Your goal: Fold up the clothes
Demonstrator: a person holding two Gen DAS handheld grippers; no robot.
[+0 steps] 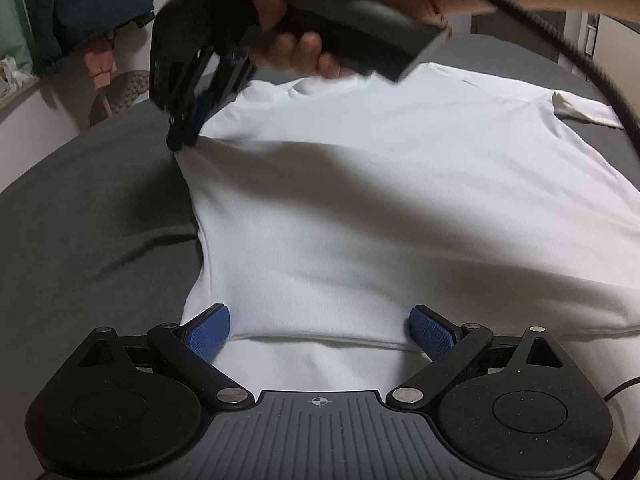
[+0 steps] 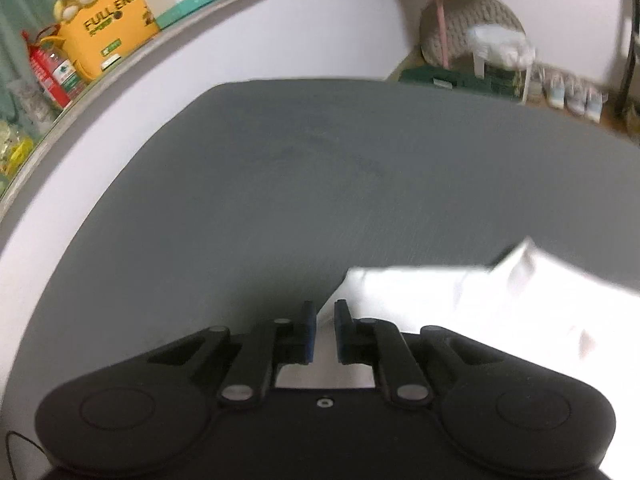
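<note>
One white cotton garment [image 1: 360, 184] lies on our grey bed sheet [image 1: 88, 208]; our right gripper [image 1: 182, 142] pinches its edge, our left gripper [image 1: 320, 330] spread wide.

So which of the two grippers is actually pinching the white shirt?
The right gripper, shut on the white shirt at its edge; the left gripper is wide open.

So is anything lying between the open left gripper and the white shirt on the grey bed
Nothing visible. The left gripper stands open right over the white cotton shirt, whose folded hem lies between its blue pads.
</note>
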